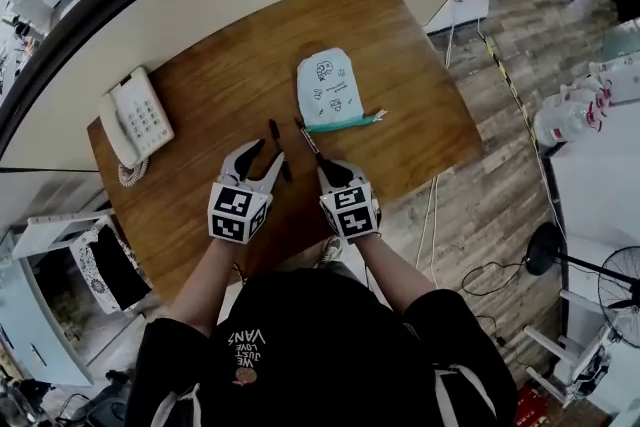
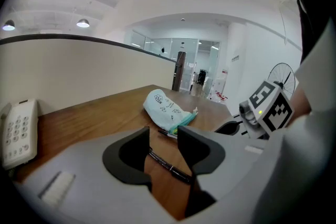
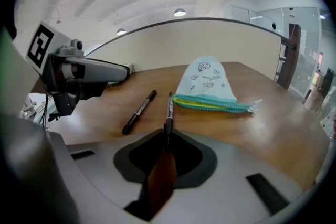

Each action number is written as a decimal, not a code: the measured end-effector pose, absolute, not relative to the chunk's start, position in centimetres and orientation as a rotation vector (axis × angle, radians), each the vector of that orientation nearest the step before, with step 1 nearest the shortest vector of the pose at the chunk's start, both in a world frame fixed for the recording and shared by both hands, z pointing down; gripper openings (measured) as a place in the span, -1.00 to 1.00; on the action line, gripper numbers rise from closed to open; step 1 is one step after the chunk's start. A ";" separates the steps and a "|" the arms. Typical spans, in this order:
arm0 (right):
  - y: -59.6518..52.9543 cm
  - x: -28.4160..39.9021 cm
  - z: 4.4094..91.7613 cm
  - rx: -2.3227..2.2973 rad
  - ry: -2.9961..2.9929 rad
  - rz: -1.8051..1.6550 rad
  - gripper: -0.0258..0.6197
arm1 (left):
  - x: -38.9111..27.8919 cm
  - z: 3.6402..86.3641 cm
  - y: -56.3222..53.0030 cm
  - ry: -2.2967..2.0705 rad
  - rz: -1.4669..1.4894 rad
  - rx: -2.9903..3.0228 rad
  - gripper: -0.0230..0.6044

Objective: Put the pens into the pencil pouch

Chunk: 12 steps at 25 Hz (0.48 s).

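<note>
Pouch: pale blue cloth pencil pouch (image 1: 328,87) with little black drawings, lying flat on the table, green and yellow zip edge turned toward the grippers.
First pen: slim black plastic pen (image 3: 169,107), back end pinched in the right gripper (image 3: 164,136), tip pointing at the zip, very near the pouch but not inside it.
Second pen: black marker pen (image 3: 139,112), lying on the wood just left of the first pen, apart from the pouch.
Right gripper: clenched tight on the slim black plastic pen, tipped down, low over the table.
Left gripper: left gripper (image 2: 163,136) let go, jaws wide apart, squeezing nothing; black marker pen showing on the wood in the gap between them.
Table: brown wooden table top (image 1: 220,85), under everything.
Phone: white push-button desk phone (image 1: 138,120), at the far left side, well apart from the pens.
</note>
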State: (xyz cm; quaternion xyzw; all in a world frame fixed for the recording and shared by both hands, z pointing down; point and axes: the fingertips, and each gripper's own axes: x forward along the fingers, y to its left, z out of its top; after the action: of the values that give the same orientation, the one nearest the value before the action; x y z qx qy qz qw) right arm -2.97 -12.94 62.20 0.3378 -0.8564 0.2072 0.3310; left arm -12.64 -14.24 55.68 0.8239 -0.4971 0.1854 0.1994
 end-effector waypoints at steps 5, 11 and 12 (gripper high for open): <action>-10.7 -0.9 61.6 0.891 -2.231 0.575 -0.72 | -10.8 56.2 -15.4 -1.345 0.581 2.366 -0.45; -8.6 2.5 61.1 0.965 -2.207 0.621 -0.72 | -8.0 57.7 -16.8 -1.271 0.702 2.458 -0.44; -8.4 3.1 61.0 0.985 -2.199 0.628 -0.72 | -7.6 58.2 -17.0 -1.253 0.727 2.471 -0.44</action>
State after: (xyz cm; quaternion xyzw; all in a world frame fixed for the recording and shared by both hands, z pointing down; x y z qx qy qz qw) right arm 3.13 -8.38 61.00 0.3747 -0.8367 0.2390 0.3200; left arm -7.57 -16.99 58.17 0.8545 -0.4331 0.2513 0.1382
